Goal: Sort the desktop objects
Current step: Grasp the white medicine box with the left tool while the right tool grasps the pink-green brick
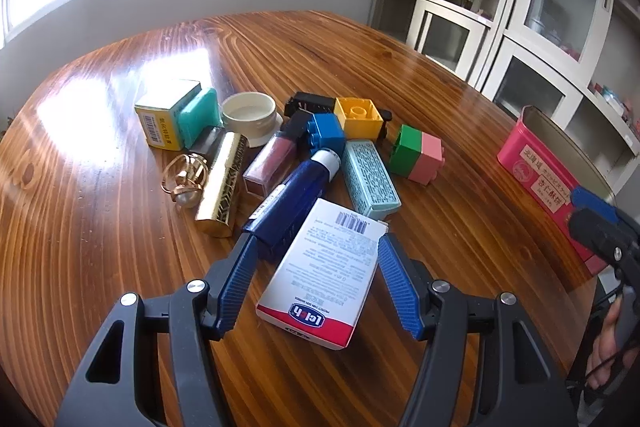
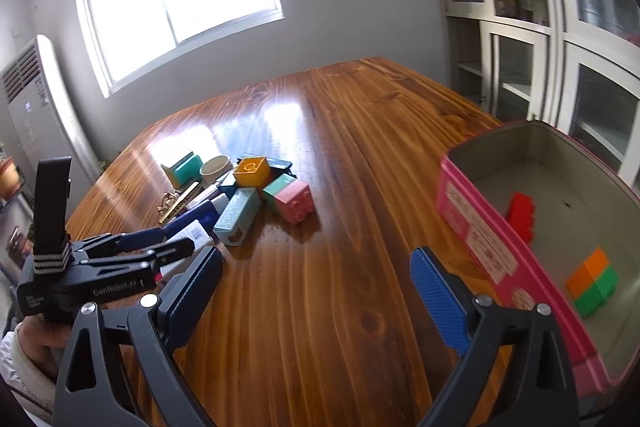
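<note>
Straddling the white carton point(image 1: 320, 271) at lower centre, the left gripper point(image 1: 314, 281) is hanging open, pads not touching; next, closing squarely. The right gripper point(image 2: 316, 301) is idling open beside the pink tin point(image 2: 480, 227).

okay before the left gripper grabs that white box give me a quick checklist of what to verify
1. Left gripper jaws open: ok.
2. White box between its fingers: ok, the pads do not visibly press on it.
3. Box free of neighbours: not ok, its far end lies against the dark blue tube.
4. Pink tin open with room: ok, only a few blocks inside.
5. Right gripper empty and clear of the pile: ok.
6. Box resting flat on the table: cannot tell.
</note>
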`<state>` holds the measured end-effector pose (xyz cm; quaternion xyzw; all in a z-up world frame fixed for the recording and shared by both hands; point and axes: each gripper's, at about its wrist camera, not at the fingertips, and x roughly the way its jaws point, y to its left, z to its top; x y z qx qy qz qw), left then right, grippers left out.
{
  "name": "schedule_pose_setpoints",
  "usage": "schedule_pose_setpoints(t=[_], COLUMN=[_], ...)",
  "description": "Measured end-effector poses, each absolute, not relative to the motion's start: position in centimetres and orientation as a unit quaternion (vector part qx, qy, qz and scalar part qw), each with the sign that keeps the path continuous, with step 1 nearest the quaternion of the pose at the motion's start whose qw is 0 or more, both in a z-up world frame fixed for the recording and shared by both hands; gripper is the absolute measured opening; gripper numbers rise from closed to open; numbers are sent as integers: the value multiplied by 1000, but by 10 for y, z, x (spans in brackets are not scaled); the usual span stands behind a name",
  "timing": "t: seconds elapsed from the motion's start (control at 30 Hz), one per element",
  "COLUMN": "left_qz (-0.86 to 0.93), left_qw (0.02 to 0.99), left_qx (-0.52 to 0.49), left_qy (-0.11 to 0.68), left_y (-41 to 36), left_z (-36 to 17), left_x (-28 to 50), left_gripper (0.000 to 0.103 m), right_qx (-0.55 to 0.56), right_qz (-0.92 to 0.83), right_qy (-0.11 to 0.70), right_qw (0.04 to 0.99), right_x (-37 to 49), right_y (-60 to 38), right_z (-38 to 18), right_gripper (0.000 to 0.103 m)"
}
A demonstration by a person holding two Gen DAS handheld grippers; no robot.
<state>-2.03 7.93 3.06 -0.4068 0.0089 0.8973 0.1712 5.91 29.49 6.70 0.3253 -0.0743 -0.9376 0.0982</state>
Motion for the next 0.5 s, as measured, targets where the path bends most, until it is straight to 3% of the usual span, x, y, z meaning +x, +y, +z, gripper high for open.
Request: schedule_pose_setpoints(t=[0.37, 0.43, 0.5], left_qz=[889, 890, 889], left_qw=[171, 172, 180], left_qx=[-425, -423, -422], left_qy=[15, 14, 8], left_y=[85, 84, 82], left_z=[15, 15, 15], left_x=[-22, -21, -20], left_gripper=[69, 66, 56], right_qx=[364, 368, 373], right_qz=[-920, -919, -917], right_qy=[-57, -46, -36], right_qw=[133, 137, 137], right_x=[-3, -14, -24], right_y=[274, 266, 260], right_z=[53, 49, 45], right_gripper=[97, 97, 97])
